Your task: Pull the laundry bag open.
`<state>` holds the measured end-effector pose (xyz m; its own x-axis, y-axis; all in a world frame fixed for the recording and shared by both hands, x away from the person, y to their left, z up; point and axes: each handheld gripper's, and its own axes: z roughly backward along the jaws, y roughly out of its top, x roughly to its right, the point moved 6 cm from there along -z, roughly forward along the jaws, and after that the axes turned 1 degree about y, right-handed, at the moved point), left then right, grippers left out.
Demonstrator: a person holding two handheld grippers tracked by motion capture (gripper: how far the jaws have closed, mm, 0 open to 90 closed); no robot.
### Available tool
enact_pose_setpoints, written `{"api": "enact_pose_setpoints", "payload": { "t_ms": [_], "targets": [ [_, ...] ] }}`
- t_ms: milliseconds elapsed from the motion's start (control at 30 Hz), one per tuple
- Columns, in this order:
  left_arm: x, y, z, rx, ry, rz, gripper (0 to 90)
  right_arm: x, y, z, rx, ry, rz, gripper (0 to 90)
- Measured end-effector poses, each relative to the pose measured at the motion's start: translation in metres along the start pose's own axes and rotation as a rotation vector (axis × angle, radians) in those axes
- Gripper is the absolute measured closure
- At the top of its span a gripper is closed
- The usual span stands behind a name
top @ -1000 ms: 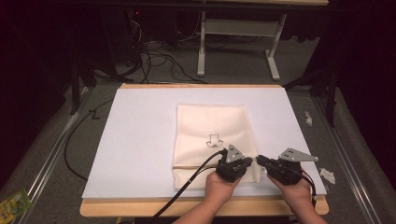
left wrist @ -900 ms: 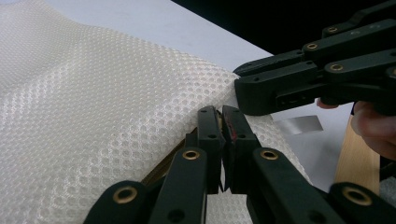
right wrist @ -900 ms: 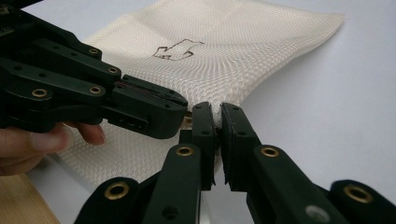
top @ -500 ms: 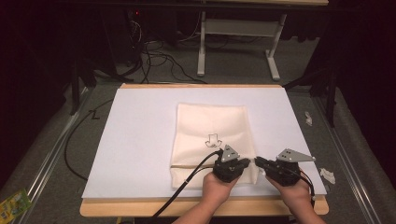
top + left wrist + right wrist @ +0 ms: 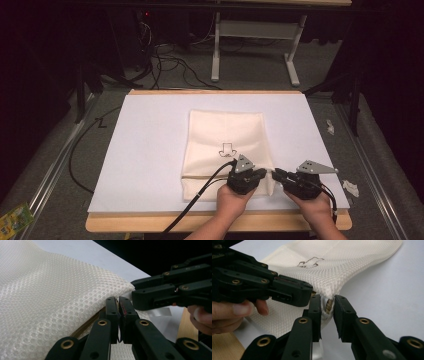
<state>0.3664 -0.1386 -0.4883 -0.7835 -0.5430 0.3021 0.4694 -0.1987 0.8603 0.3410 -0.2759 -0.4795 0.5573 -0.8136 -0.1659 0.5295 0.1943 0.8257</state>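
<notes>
we are working at the near right corner of the cream mesh bag [image 5: 225, 145], which is lying flat on the white table cover [image 5: 145, 150]. our left gripper [image 5: 119, 305] is pinching the bag's zipper edge with jaws together. our right gripper [image 5: 327, 305] has just been opening, its jaws slightly apart around the zipper end.

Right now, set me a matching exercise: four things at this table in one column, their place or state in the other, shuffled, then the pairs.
Things:
1. left claw
2. right claw
3. mesh bag
4. green packet

Places or states:
A. lying flat on the white sheet
B. on the floor at the left, beside the table
C. jaws pressed together at the bag's near corner
D. jaws slightly apart, just been opening, the zipper end between them

Pairs: 1-C, 2-D, 3-A, 4-B
</notes>
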Motion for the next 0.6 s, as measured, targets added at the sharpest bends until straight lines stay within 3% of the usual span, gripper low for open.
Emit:
{"api": "enact_pose_setpoints", "payload": {
  "t_ms": [167,233,367,600],
  "targets": [
    [0.0000,-0.0006,0.0010,-0.002,-0.009,0.008,87.6,0.0010,-0.0011,-0.0020,0.001,0.013,-0.018,78.0],
    [0.0006,-0.0010,0.0015,-0.002,-0.007,-0.002,87.6,0.0015,-0.0009,-0.0024,0.003,0.013,-0.016,82.9],
    [-0.0007,-0.0019,0.0027,0.006,-0.005,0.006,87.6,-0.0026,0.0032,-0.0001,0.010,-0.005,0.028,85.3],
    [-0.0017,-0.0054,0.0036,0.018,0.021,0.003,87.8,-0.0053,0.0042,-0.0008,-0.006,-0.006,0.044,86.4]
  ]
}}
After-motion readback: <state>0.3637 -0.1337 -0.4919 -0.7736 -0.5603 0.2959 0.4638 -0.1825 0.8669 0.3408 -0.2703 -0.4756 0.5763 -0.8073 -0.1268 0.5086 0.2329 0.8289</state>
